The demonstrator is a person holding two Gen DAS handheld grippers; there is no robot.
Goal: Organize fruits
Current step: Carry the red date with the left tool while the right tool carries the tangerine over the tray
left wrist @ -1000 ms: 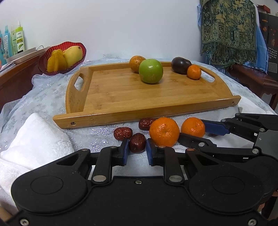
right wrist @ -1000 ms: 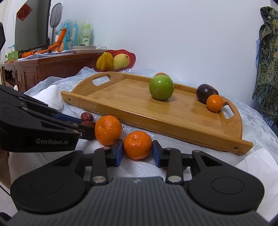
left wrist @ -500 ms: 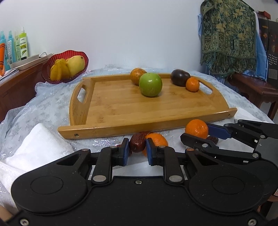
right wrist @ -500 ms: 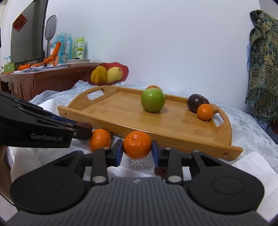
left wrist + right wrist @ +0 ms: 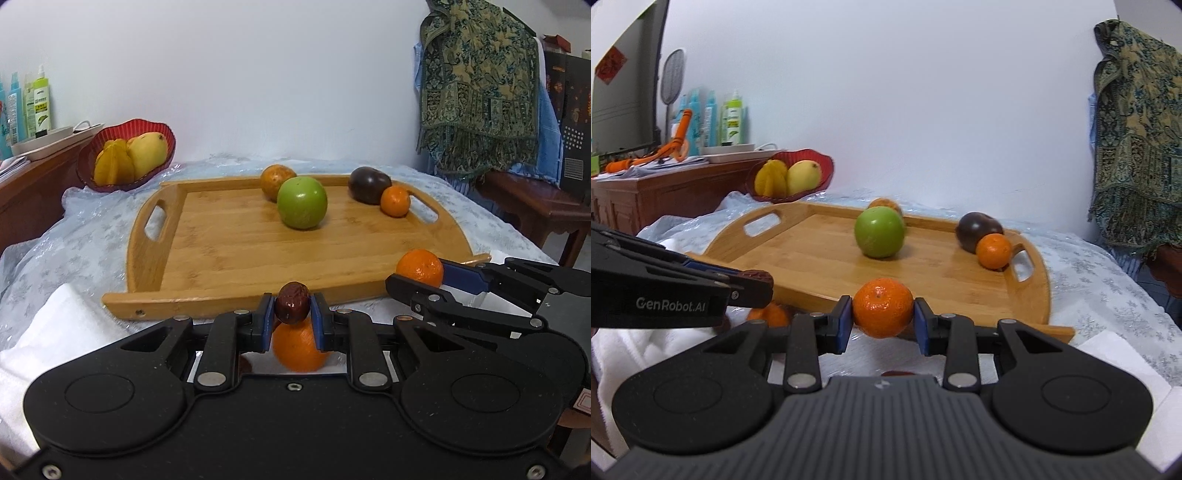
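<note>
My left gripper [image 5: 293, 320] is clamped on a red date [image 5: 292, 302], pinched between its blue pads just short of the near rim of the wooden tray [image 5: 229, 251]. My right gripper [image 5: 882, 320] is clamped on a mandarin [image 5: 883, 307], also at the tray's near edge. A second mandarin [image 5: 299, 349] lies on the white cloth [image 5: 48, 332] below my left pads. On the tray, a green apple [image 5: 302, 202] sits mid-back, a dark fruit [image 5: 368, 179] and small orange [image 5: 395, 201] by the right handle; the front half is bare wood.
</note>
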